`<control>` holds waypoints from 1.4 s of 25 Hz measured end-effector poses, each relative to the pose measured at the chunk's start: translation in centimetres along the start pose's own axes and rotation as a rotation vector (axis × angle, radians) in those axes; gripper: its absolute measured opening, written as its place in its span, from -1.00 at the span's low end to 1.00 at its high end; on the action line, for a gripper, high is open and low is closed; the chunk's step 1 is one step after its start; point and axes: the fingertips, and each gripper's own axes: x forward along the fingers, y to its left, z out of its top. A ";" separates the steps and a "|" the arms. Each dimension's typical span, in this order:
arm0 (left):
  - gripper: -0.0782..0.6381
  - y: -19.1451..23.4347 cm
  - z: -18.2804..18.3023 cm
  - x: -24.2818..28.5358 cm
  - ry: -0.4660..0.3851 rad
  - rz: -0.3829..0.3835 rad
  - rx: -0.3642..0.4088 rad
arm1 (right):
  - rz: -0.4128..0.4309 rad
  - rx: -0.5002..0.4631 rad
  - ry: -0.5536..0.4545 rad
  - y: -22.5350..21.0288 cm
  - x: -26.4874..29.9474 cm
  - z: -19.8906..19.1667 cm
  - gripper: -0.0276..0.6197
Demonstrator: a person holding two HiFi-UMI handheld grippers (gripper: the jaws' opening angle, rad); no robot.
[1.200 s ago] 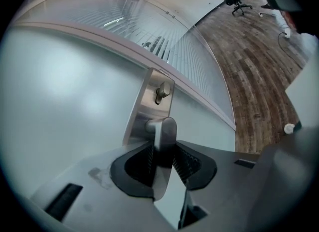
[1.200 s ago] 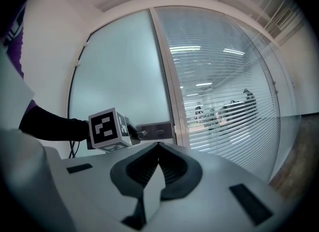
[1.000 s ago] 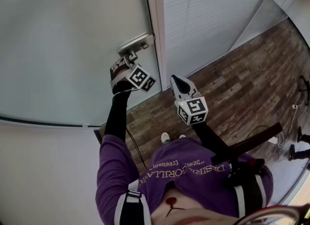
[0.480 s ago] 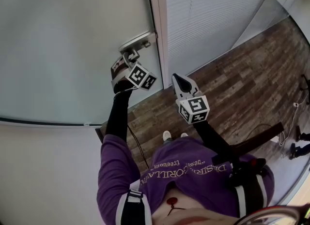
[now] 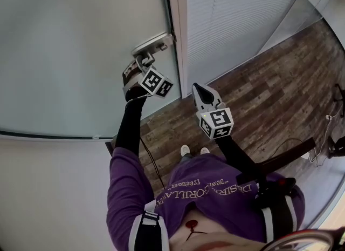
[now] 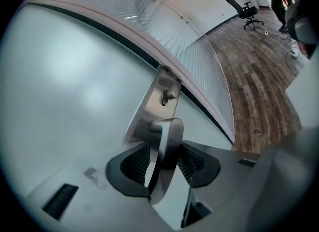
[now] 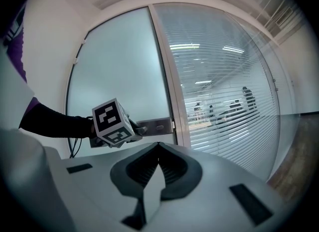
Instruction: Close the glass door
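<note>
well, my left claw (image 6: 163,165) has just been opening around the door handle (image 6: 167,133), right claw (image 7: 158,168) closed on nothing, and i fear a snagged pullback drags the glass door (image 6: 65,86) ajar.

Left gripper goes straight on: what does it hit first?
The door handle. The jaws of the left gripper have just been opening and straddle its lever; next, probably the metal plate behind.

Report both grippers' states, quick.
Left hand-held gripper: open, jaws just opened wider, handle between them.
Right hand-held gripper: shut, empty.
</note>
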 end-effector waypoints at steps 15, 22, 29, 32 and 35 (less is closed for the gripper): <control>-0.35 -0.2 -0.1 -2.3 -0.084 0.062 0.343 | -0.018 -0.001 -0.024 -0.9 -0.9 0.8 -0.94; -0.36 0.5 0.1 -8.5 -0.227 0.235 0.225 | 0.002 -0.015 -0.044 -0.6 -1.0 1.5 -0.94; -0.63 -2.0 -2.5 -12.8 -0.320 0.170 -0.539 | 0.028 -0.032 -0.062 0.7 -1.1 2.1 -0.94; -0.78 -3.3 -3.0 -14.1 -0.354 0.163 -0.740 | 0.034 -0.032 -0.068 1.0 -1.2 2.0 -0.94; -0.78 -4.3 -3.4 -15.5 -0.362 0.152 -0.872 | 0.045 -0.038 -0.066 1.5 -1.6 2.2 -0.94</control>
